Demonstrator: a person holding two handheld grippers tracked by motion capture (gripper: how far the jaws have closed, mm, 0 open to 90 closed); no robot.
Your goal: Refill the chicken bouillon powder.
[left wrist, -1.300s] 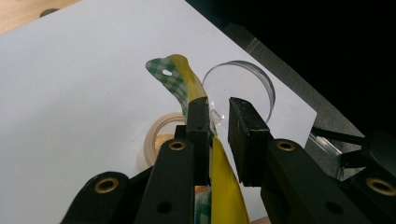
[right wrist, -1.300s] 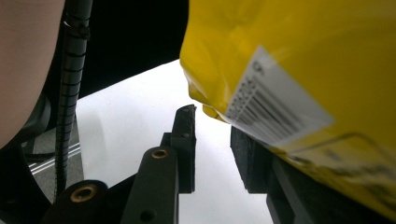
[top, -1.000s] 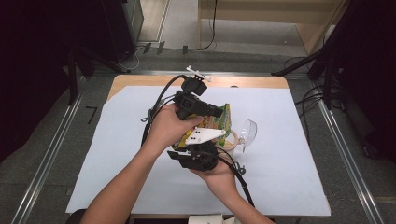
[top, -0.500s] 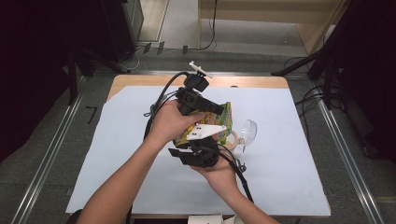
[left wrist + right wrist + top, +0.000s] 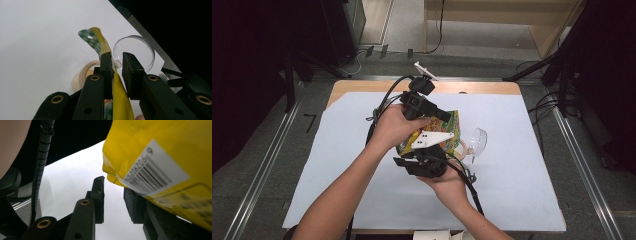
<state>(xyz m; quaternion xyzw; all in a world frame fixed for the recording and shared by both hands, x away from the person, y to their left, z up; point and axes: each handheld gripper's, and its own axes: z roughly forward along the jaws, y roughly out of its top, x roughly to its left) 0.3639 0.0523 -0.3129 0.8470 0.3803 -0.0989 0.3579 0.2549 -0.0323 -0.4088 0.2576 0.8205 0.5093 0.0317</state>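
Jaws apart on both: left gripper (image 5: 117,65) straddles the yellow bag (image 5: 105,47) top edge, right gripper (image 5: 116,195) gapes under it.

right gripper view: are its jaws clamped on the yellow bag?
No: the right gripper jaws stand apart with white table between them; the yellow bag lies over one jaw only.

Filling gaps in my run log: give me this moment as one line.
left gripper: open, jaws astride yellow snack bag | right gripper: open, beneath bag | clear cup, tape roll: on table
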